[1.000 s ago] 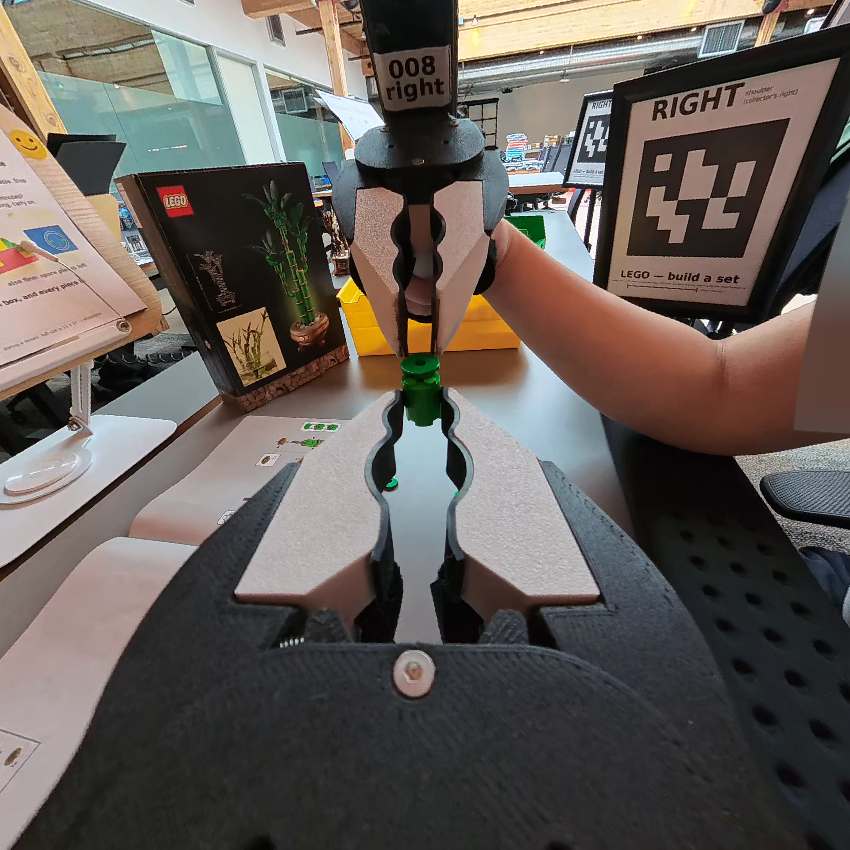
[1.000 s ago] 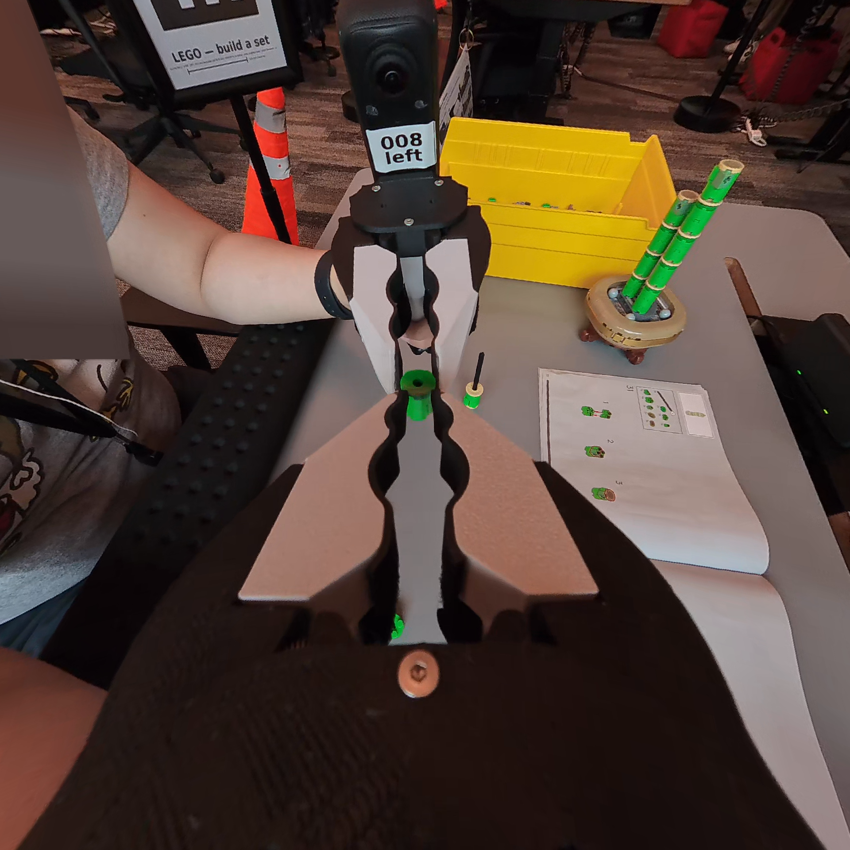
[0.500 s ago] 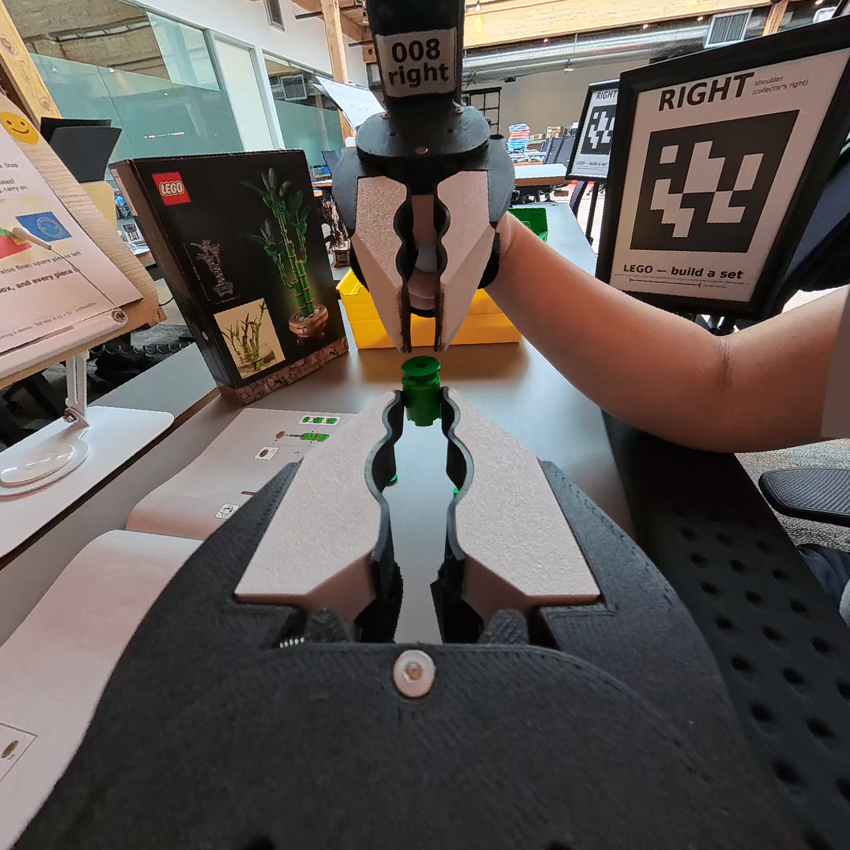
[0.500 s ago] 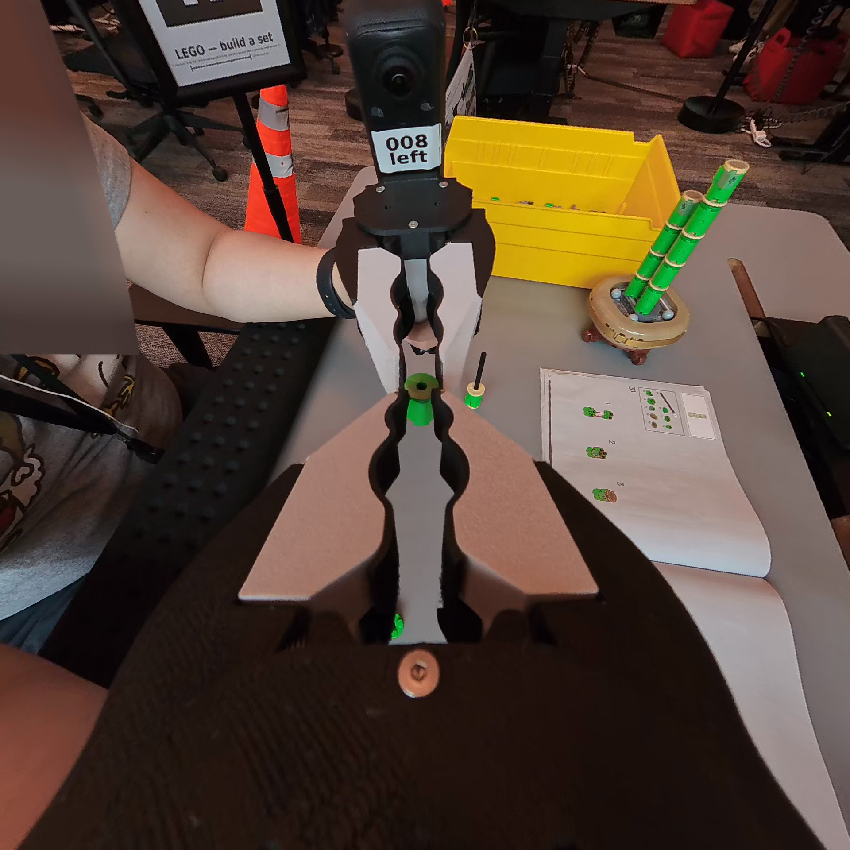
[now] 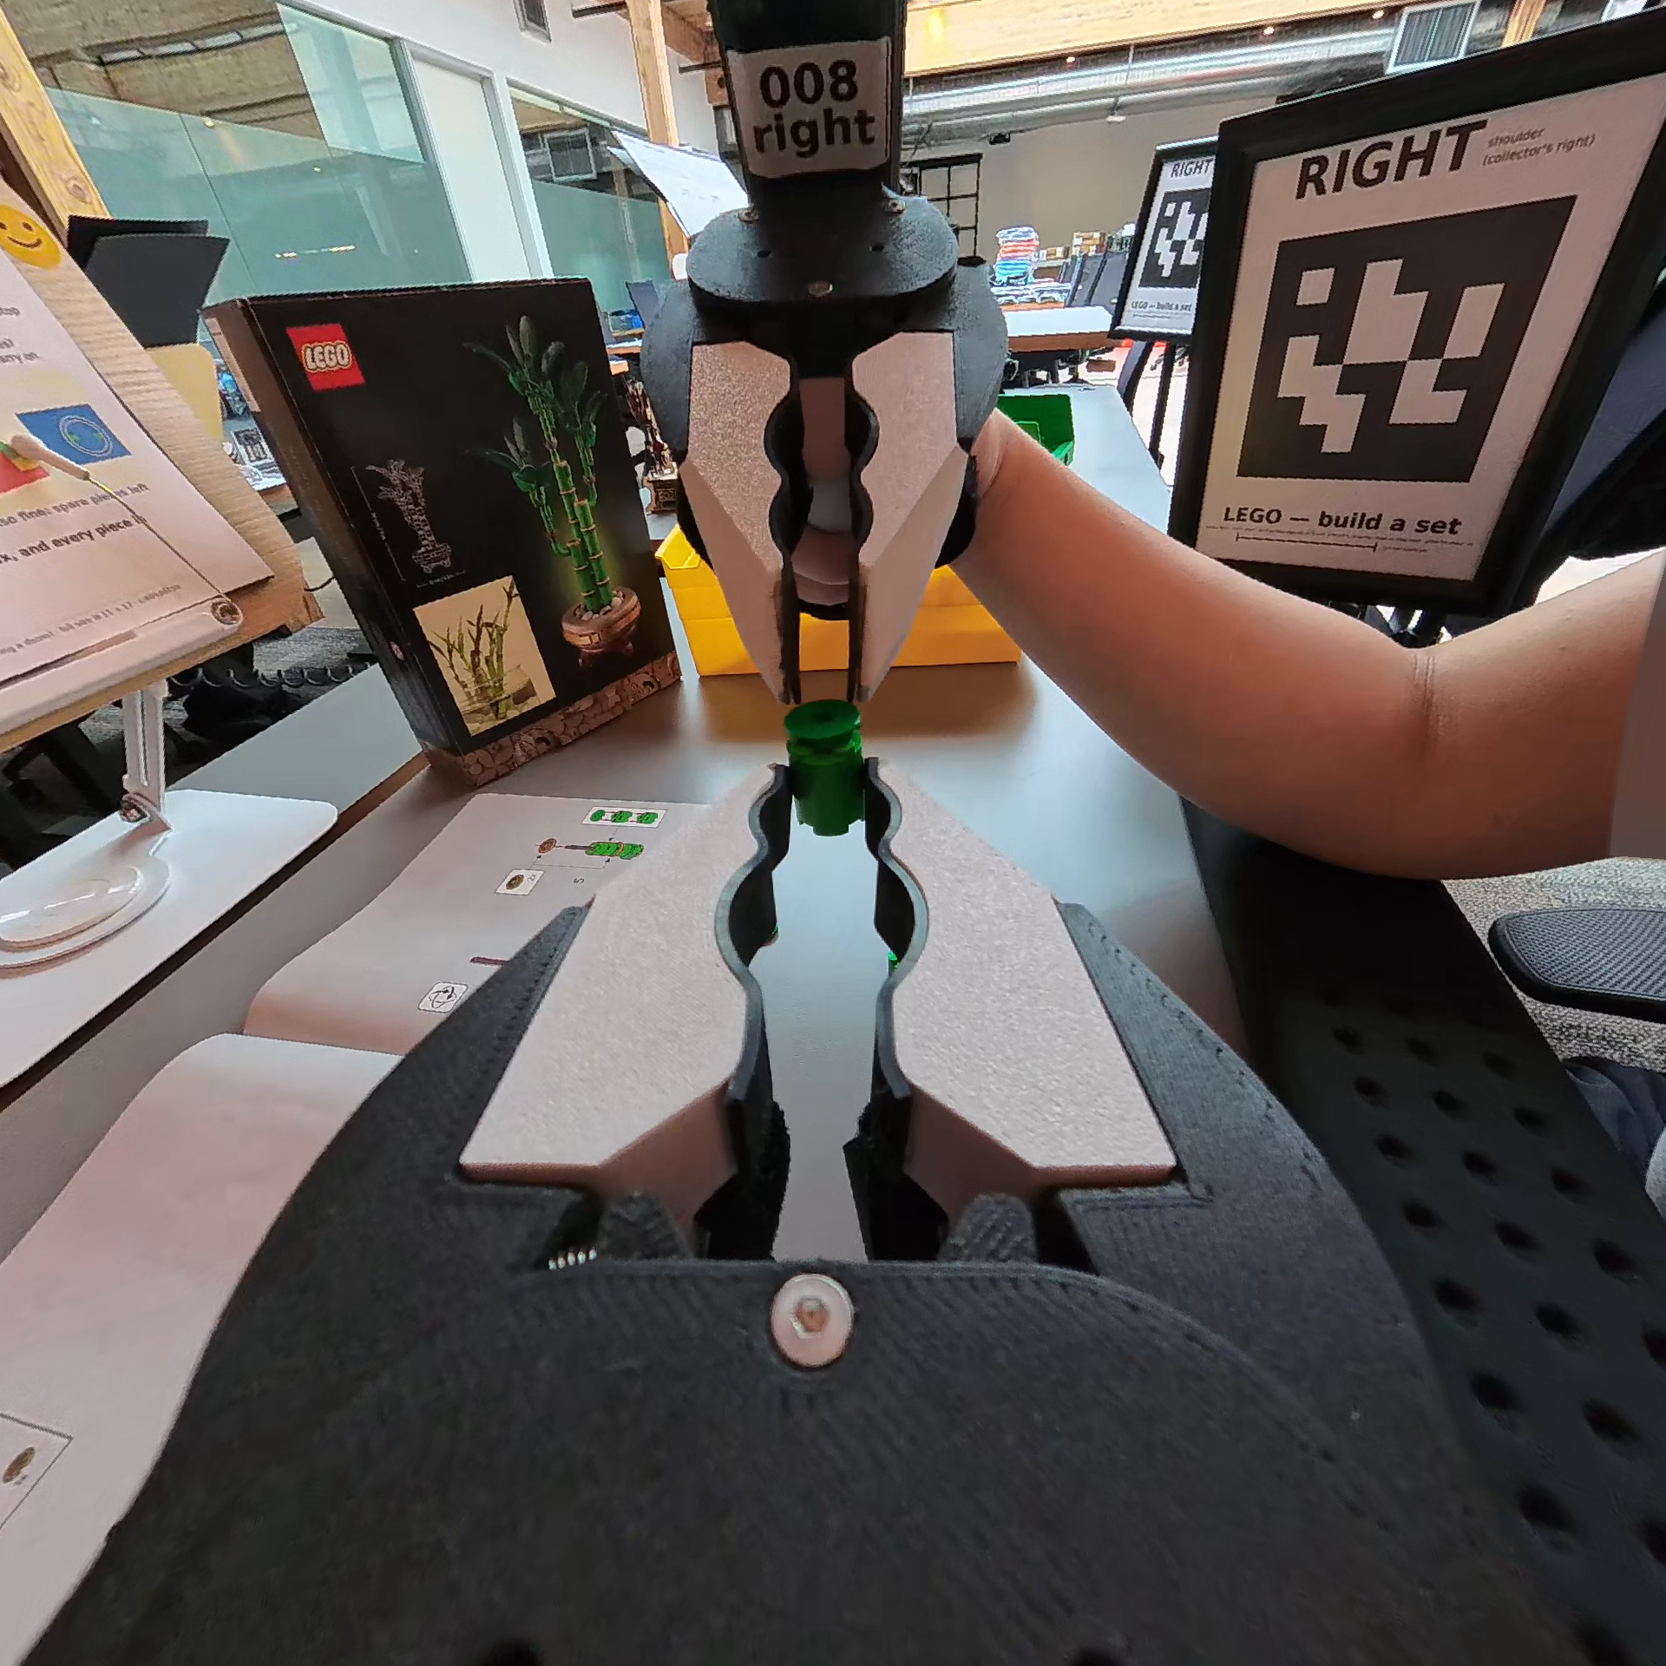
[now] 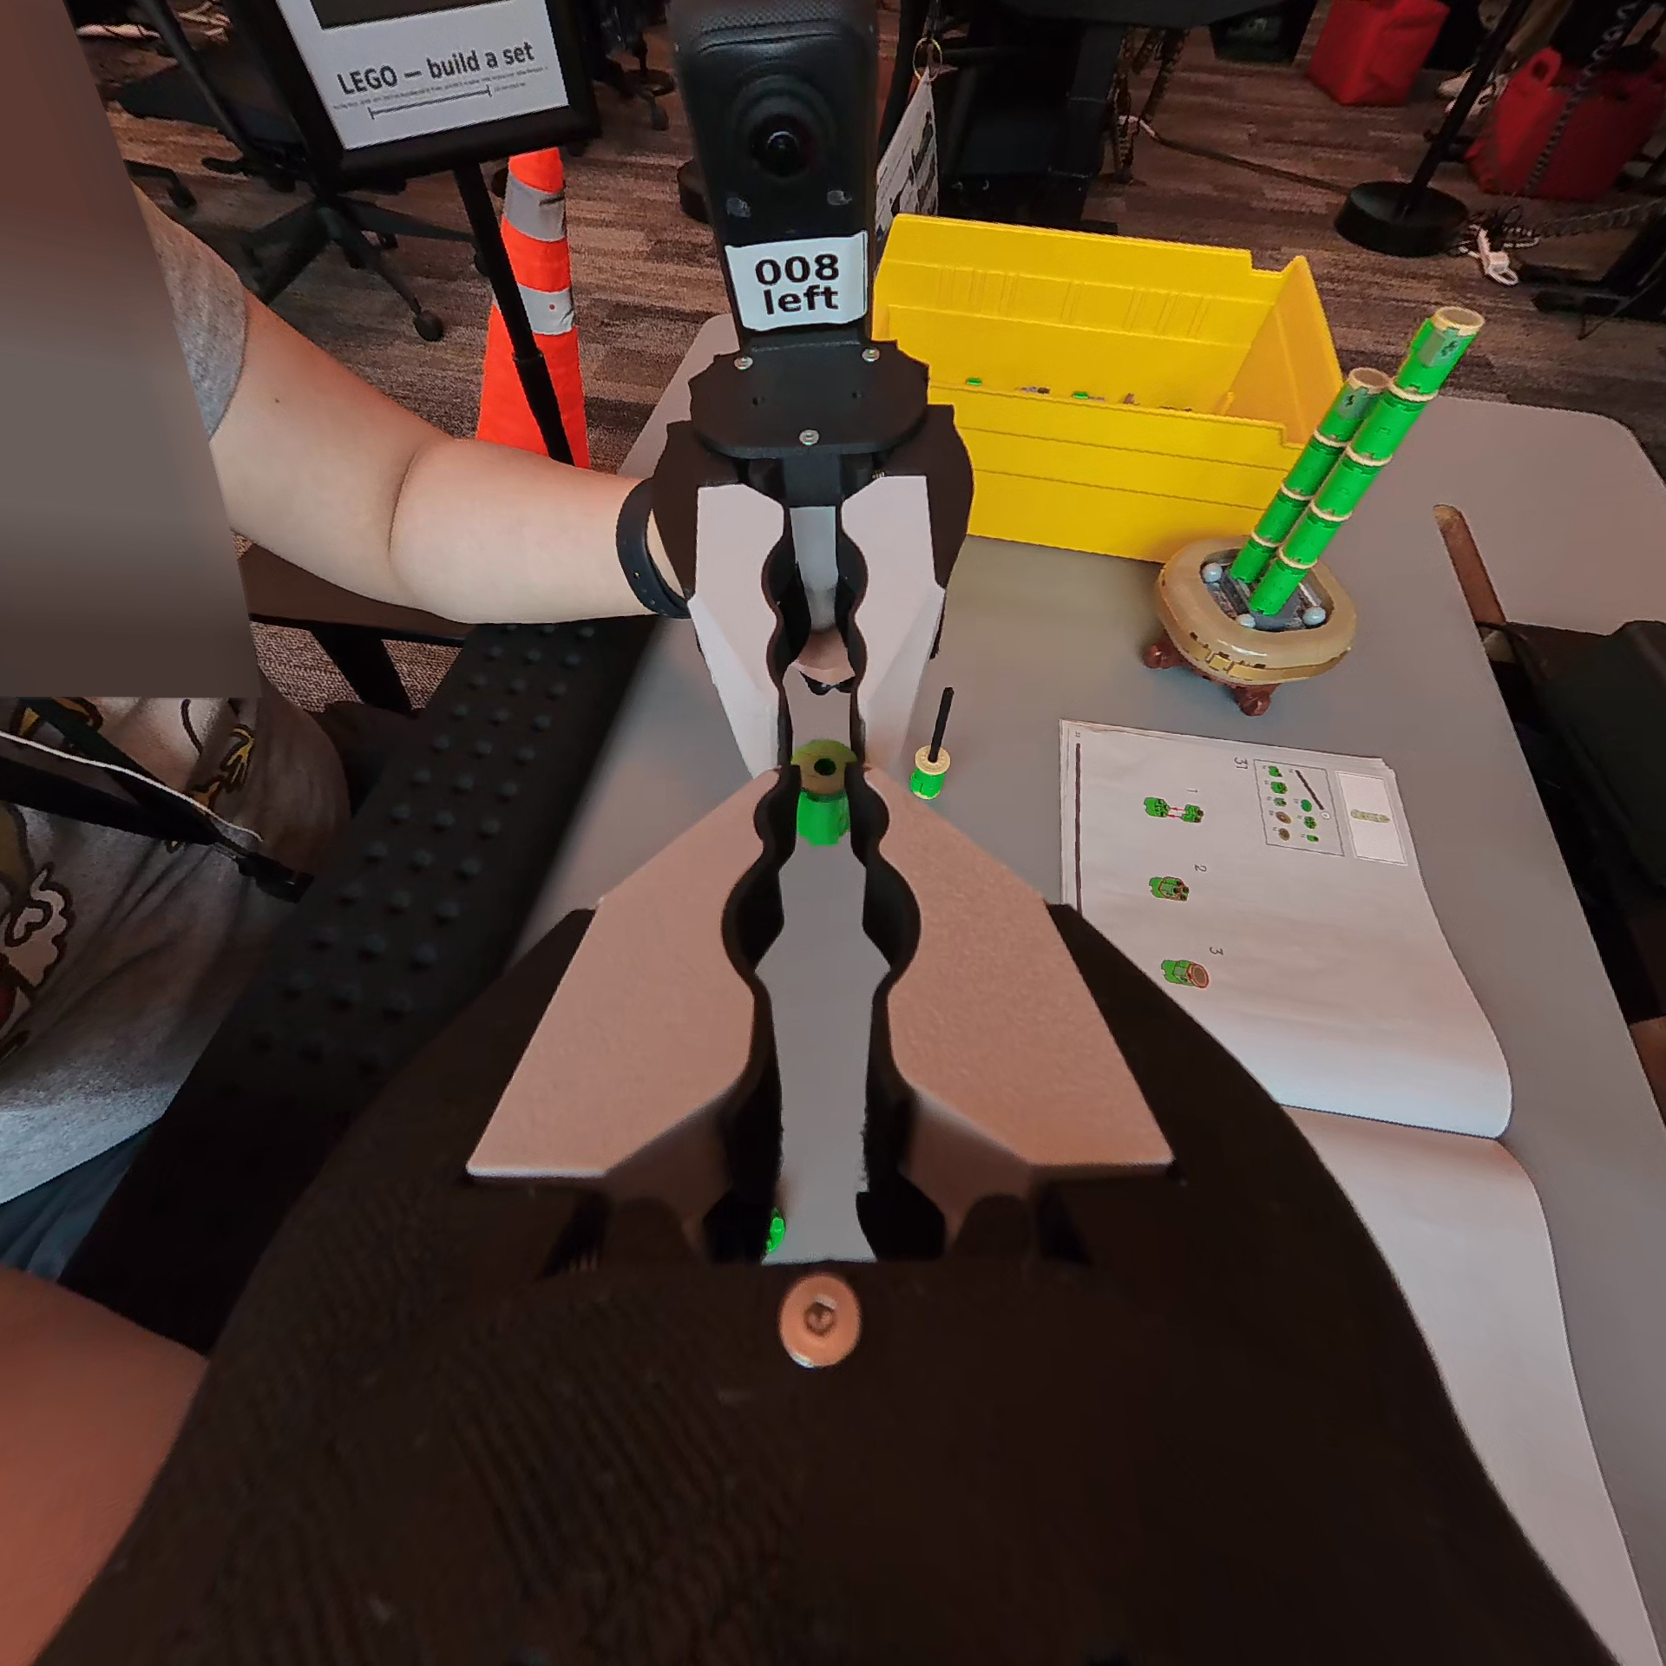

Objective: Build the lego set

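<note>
A green round Lego piece (image 5: 822,784) stands upright between my left gripper's (image 5: 822,793) tips, which are shut on its lower body. My right gripper (image 5: 825,699) points down from above it, jaws a narrow gap apart with nothing between them, tips at the piece's top rim. In the right wrist view the piece (image 6: 820,807) sits at my right gripper's (image 6: 822,773) tips, with the left gripper (image 6: 816,753) opposite. A partly built bamboo model (image 6: 1258,613) in a tan pot stands far right. A black axle in a small green piece (image 6: 931,766) stands on the table.
An open instruction booklet (image 6: 1262,901) lies right of the grippers. A yellow parts bin (image 6: 1082,406) stands behind them. The set's box (image 5: 451,505) leans at the left. A framed sign (image 5: 1406,343), a white stand base (image 5: 135,865) and a black dotted surface (image 5: 1442,1172) border the table. Only a small space, under 4 cm, lies between the two pairs of fingers.
My right gripper lifted a little off the green piece half a second ago and has come back down to its top rim. My left gripper kept hold of the piece.
</note>
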Motion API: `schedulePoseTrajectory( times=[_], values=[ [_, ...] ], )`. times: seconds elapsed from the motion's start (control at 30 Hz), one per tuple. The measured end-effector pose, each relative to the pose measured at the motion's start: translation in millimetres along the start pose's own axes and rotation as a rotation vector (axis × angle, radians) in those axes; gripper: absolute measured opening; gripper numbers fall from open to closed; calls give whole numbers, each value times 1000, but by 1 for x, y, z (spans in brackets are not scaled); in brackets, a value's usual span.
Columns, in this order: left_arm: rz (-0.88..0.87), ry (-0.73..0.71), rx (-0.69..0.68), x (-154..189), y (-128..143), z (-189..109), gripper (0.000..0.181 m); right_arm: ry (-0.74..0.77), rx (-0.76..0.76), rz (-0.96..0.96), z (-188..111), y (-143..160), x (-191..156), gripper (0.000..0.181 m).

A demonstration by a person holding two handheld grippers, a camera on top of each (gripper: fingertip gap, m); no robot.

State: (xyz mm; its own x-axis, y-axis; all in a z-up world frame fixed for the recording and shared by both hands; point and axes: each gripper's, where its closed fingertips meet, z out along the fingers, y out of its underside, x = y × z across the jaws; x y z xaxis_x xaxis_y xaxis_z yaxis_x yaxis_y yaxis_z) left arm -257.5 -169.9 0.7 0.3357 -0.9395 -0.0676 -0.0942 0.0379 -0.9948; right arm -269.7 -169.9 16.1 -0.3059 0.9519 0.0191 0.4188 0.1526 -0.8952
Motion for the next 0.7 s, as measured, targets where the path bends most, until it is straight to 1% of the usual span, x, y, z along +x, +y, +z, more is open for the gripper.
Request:
schedulePoseTrajectory(
  times=[0.43,0.57,0.7],
  values=[
    [2,0,-7,0,1,1,14,-7,-1,-7,1,0,-1,11],
    [1,-1,-5,0,1,1,14,-16,7,9,1,-1,-2,19],
    [1,-1,-6,0,1,1,14,-29,27,66,4,-2,1,27]
  ],
)
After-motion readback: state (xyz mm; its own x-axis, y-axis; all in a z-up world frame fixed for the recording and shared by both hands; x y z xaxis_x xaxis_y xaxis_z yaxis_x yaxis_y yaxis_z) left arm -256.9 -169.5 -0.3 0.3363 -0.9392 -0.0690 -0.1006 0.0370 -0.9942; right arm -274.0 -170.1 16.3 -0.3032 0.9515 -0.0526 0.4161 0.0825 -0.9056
